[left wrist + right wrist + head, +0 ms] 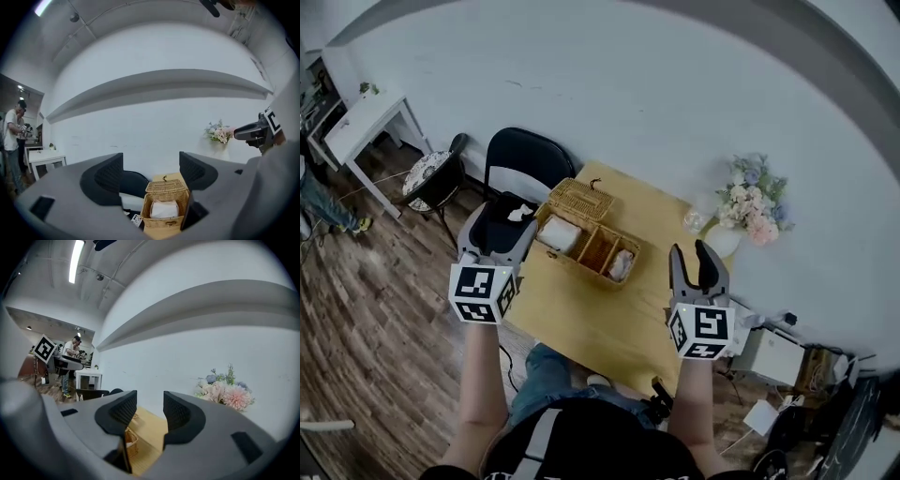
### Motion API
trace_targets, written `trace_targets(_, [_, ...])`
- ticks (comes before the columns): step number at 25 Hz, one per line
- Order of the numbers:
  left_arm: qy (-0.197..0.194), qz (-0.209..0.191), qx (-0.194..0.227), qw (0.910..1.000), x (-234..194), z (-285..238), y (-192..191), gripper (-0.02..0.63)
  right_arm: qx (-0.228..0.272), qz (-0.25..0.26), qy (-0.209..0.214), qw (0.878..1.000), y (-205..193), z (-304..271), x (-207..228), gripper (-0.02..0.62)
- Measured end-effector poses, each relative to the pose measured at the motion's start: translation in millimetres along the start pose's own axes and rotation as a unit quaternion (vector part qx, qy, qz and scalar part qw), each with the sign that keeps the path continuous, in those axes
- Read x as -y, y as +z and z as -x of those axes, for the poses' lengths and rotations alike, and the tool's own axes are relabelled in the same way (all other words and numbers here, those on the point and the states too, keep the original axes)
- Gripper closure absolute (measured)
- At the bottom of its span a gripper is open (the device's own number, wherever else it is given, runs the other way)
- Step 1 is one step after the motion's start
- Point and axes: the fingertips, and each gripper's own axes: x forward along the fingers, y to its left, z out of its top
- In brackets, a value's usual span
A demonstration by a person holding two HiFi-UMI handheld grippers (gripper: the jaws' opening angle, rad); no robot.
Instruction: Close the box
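Observation:
A wicker box (602, 265) lies on the wooden table (600, 323) with its woven lid (579, 199) raised at the far-left end. Pale wrapped items sit in its compartments. My left gripper (502, 214) hovers open off the table's left edge, just left of the box. In the left gripper view the left gripper (151, 172) points at the wicker box (161, 218) and its upright lid (166, 187), with nothing between the jaws. My right gripper (694, 257) is open above the table's right edge, right of the box. The right gripper (150, 411) is empty, with the box's edge (130, 441) low between the jaws.
A black chair (523, 157) stands behind the table's left end. A vase of flowers (752, 208) sits at the table's far right corner. A white side table (366, 117) and a round-seated chair (429, 174) stand at the left. A person (11, 136) stands far off.

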Motion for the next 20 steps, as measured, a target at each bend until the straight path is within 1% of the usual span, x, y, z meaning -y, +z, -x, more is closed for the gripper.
trace_targets(3, [-0.038,-0.002,-0.01,0.9992,-13,-28,-6,0.239,-0.01,-0.003,-0.03,0.999,1,-10,-6,0.425])
trace_targets(5, [-0.07,-0.013,-0.021,0.9972,-18,-45,-12,0.239,-0.015,-0.009,-0.05,0.999,1,-16,-11,0.425])
trace_targets(7, [-0.105,-0.024,-0.039,0.9934,-22,-59,-23,0.239,-0.021,-0.014,-0.065,0.998,-1,-21,-19,0.425])
trace_targets(10, [-0.16,-0.023,-0.074,0.9841,-27,-80,-43,0.239,-0.034,-0.009,-0.076,0.996,-6,-31,-35,0.425])
trace_targets(13, [-0.206,-0.019,-0.102,0.9729,-31,-104,-59,0.239,-0.046,-0.009,-0.09,0.995,-11,-40,-46,0.425])
trace_targets(16, [-0.256,-0.008,-0.13,0.9579,-30,-125,-73,0.239,-0.055,-0.016,-0.103,0.993,-17,-46,-52,0.425])
trace_targets(18, [-0.288,0.023,-0.155,0.9446,-29,-135,-87,0.24,-0.064,-0.02,-0.104,0.992,-22,-51,-56,0.425])
trace_targets(20, [-0.317,0.057,-0.182,0.9289,-29,-149,-100,0.241,-0.07,-0.021,-0.108,0.992,-25,-58,-58,0.425])
